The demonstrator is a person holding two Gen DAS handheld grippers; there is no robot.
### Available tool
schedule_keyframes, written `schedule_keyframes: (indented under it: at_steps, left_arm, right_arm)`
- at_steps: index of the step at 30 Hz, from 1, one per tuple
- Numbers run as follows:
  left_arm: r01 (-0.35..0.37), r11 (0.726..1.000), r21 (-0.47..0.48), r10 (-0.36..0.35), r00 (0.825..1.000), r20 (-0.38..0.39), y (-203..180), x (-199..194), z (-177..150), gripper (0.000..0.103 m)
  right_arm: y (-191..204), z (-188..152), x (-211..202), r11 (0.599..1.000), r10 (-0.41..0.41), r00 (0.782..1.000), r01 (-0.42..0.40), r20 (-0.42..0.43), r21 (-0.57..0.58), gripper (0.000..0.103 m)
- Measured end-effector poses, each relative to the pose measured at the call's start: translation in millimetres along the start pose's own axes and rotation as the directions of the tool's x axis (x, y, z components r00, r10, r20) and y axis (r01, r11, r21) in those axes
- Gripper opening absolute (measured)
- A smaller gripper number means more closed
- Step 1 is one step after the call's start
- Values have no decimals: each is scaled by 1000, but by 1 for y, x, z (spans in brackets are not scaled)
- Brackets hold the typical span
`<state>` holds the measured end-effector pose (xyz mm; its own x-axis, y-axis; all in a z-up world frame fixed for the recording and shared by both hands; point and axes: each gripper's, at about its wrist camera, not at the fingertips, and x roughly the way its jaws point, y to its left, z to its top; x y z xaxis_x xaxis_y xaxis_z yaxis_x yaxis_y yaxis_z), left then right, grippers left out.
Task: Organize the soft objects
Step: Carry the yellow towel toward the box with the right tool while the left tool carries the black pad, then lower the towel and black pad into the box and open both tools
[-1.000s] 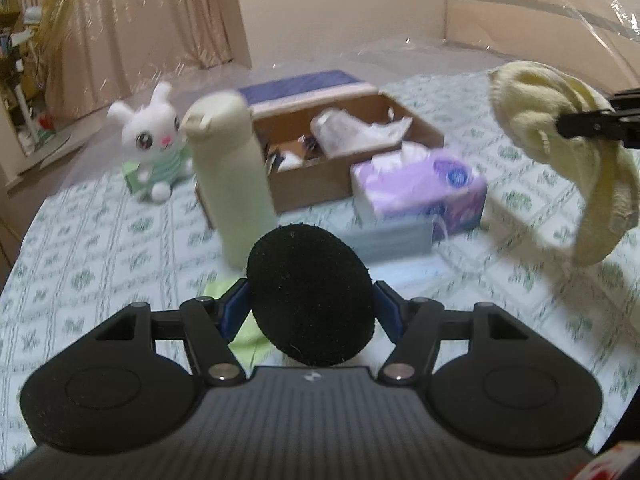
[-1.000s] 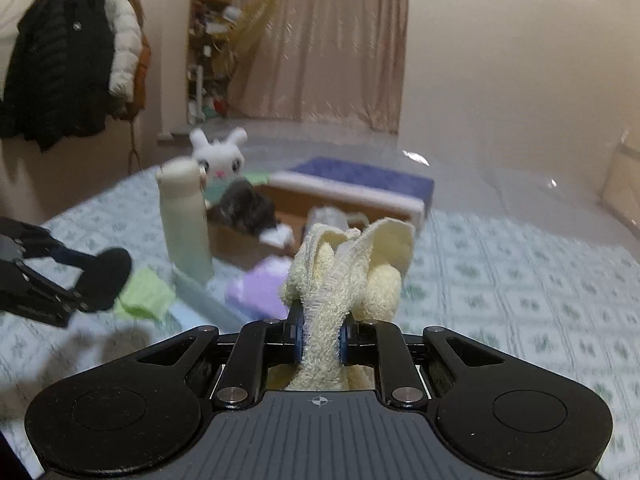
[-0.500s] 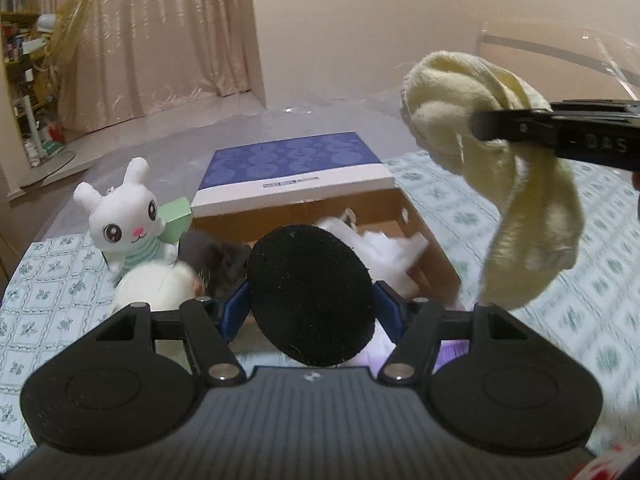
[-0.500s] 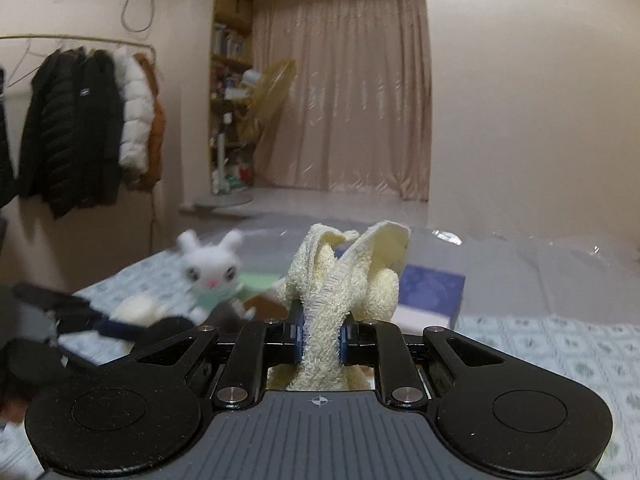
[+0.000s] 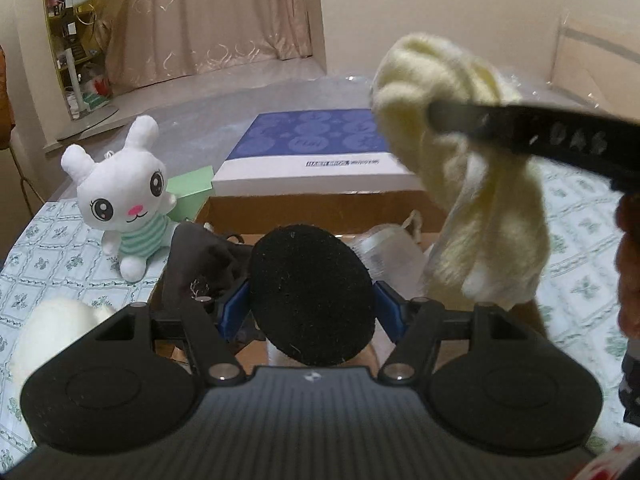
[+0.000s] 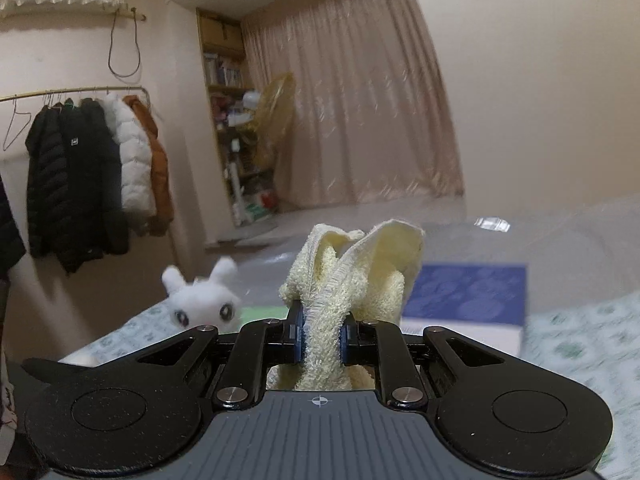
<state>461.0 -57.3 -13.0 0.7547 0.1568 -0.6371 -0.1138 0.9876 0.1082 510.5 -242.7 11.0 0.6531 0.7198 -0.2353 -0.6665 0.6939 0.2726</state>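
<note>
Left wrist alone shows left tool [image 5: 312, 294] gripping black pad [image 5: 312, 294]; right tool [image 6: 322, 338] clamps towel [image 6: 352, 280].

The plush rabbit [image 5: 120, 192] sits left of the cardboard box [image 5: 320, 208], whose lid [image 5: 316, 148] lies behind it.

Hanging coats [image 6: 100, 176], curtain [image 6: 352, 112], bookshelf [image 6: 228, 92]

Both wrist cameras look forward along their fingers from close above the bed, sharing the white bunny [image 5: 124, 196] [image 6: 204, 306] and blue-lidded box [image 5: 316, 148] [image 6: 468, 300].
</note>
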Motion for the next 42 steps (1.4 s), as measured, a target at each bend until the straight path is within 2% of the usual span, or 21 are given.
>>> schedule_keyframes:
  at_steps: [3,7,8,9,11,12,17,23,26,31,36,42]
  left_arm:
    - [2,1000,0,-2,999,-32,-2,15,-3,64]
    - [-1,999,33,1,1000,-17,-7,23,-6,64]
    - [-4,999,38,5,1000,-18,-8,25,-6,64]
    - [2,999,37,-1,1000,-21,-8,28,-5,64]
    - [15,999,38,-14,1000,-24,-10,31,-4,66]
    - [17,999,38,-15,1000,-27,-11,33,-2,66]
    - [47,998,50,-46,998,-31,-15,35,3,72]
    - [54,997,46,-53,998,-17,-14,23,5,73]
    - [66,997,41,-66,998,2,-14,8,7,73]
    - [85,992,91,-89,995,47,-12,-30,10,73]
    - [104,990,99,-114,989,98,17,-76,9,73]
    - [88,993,76,-98,986,135,68,-124,-12,72]
  right_arm:
    - [-8,-16,16,1000,4,995,-5,-103,-16,16]
    - [-24,-33,23,999,-6,970,-3,-245,-37,18]
    - [-28,-35,25,1000,-4,961,-3,-278,-26,26]
    - [-32,-36,26,1000,-10,951,6,-308,-14,42]
    - [-33,-37,27,999,-48,945,45,-324,-15,64]
    - [-34,-36,23,998,-59,947,56,-316,-19,65]
    - [-38,-25,2,997,-72,951,77,-300,6,65]
    - [-42,-23,-33,996,-86,954,93,-289,10,65]
    - [-42,-25,-47,995,-87,955,97,-285,20,65]
    - [-30,-26,-61,995,-96,953,97,-286,-9,65]
    - [-17,-23,-81,994,-105,957,104,-269,-17,65]
    - [2,-16,-106,994,-112,965,111,-238,-17,65]
